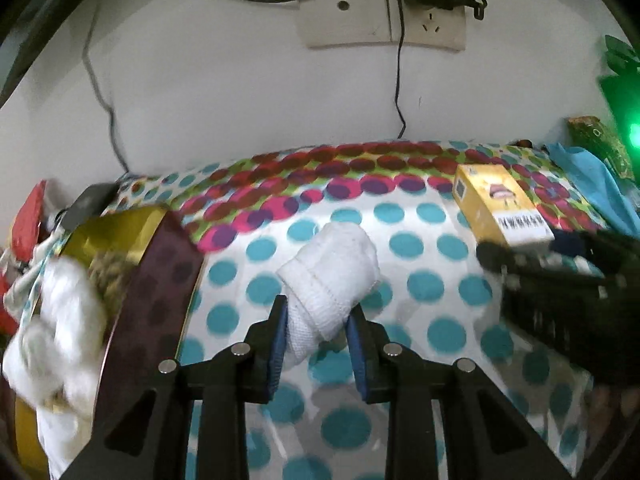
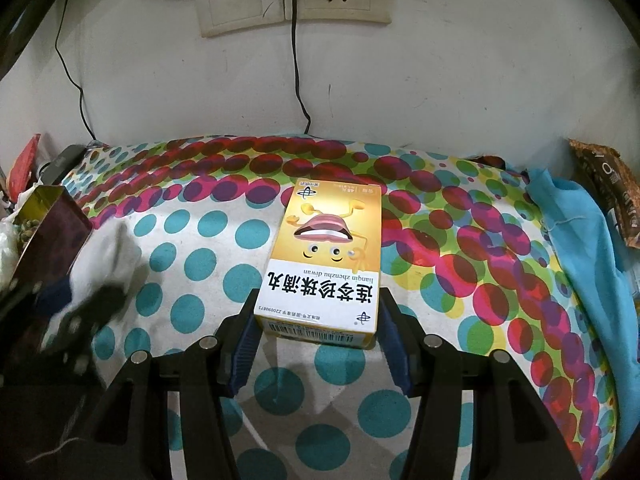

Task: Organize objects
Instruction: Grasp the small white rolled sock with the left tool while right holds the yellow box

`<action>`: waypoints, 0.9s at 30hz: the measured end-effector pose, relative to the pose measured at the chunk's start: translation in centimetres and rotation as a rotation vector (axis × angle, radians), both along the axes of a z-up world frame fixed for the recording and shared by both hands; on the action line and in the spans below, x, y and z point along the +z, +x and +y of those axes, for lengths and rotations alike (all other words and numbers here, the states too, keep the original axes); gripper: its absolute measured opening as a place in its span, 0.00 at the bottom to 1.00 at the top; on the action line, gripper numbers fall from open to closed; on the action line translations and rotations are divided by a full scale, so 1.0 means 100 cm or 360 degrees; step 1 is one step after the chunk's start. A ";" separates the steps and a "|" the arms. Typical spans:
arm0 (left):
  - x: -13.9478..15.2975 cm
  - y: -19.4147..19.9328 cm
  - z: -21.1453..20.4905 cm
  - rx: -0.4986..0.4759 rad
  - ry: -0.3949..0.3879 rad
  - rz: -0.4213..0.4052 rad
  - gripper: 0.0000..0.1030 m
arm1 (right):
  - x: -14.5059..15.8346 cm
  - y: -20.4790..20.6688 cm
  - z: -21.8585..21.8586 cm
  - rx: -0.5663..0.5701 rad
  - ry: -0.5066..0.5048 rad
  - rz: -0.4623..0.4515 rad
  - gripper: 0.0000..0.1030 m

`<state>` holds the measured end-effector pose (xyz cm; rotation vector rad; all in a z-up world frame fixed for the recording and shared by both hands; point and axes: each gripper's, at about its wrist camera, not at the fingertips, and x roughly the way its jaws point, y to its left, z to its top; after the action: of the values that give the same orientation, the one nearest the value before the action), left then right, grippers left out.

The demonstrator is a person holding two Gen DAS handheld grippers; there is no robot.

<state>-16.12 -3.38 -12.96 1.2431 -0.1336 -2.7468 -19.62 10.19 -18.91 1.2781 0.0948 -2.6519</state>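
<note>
A small white rolled knit sock (image 1: 332, 276) is clamped at its cuff end between the blue pads of the left gripper (image 1: 318, 330), jaws narrow, the bundle sticking out toward 12 o'clock above the polka-dot bedsheet (image 1: 420, 312). At about 9 o'clock in the left wrist view an open gold-lined tin box with a dark maroon wall (image 1: 156, 292) is seen, white fabric items (image 1: 60, 320) already piled in it; judged the drop target, though that cannot be confirmed. The yellow-and-white cardboard medicine box (image 2: 320, 264) is held at its near end by the right gripper (image 2: 318, 336), jaws at mid width and pads against both sides, the box lying flat on the sheet toward 12 o'clock. The same carton is seen at 2 o'clock in the left view, the right gripper just below it. Risks: only the cuff is pinched, so the roll could unravel or slip; the sock could snag the tin's rim and land on the sheet; the soft bedding could let the tin tip if bumped. A wall socket with black cables (image 1: 400, 80) is visible at 12 o'clock, well clear.
</note>
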 end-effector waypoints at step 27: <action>0.010 0.079 -0.033 0.0114 0.0154 0.0087 0.27 | -0.003 -0.001 -0.001 -0.0004 0.0011 -0.0006 0.51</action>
<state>-8.26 -6.65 -11.97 1.1695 0.0488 -2.7517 -19.71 10.13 -19.24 1.2858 0.1021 -2.6533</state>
